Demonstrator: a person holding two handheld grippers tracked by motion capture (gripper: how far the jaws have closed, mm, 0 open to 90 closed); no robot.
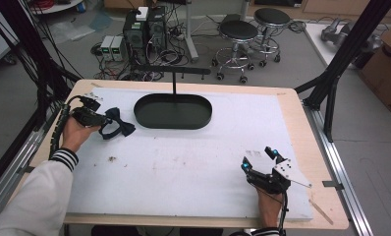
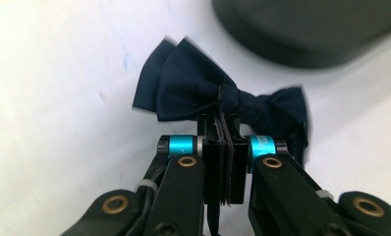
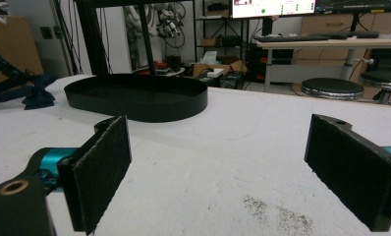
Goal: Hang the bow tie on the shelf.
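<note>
A dark navy bow tie [image 1: 116, 124] hangs just above the white mat at the left, clamped in my left gripper [image 1: 104, 121]. In the left gripper view the jaws are pressed together on the bow tie [image 2: 198, 91] by its strap near the centre knot, at my left gripper [image 2: 224, 129]. A black oval tray [image 1: 173, 111] with an upright black T-stand behind it lies at the far middle, right of the bow tie. My right gripper [image 1: 258, 158] rests open near the front right of the mat; its pads [image 3: 101, 167] stand wide apart over bare mat, with the tray [image 3: 137, 101] beyond.
The white mat [image 1: 193, 162] covers most of the wooden table. Small dark specks lie on it at the front left [image 1: 112, 159] and near my right gripper. Black frame posts stand at both table sides. Stools, computers and cables are on the floor beyond.
</note>
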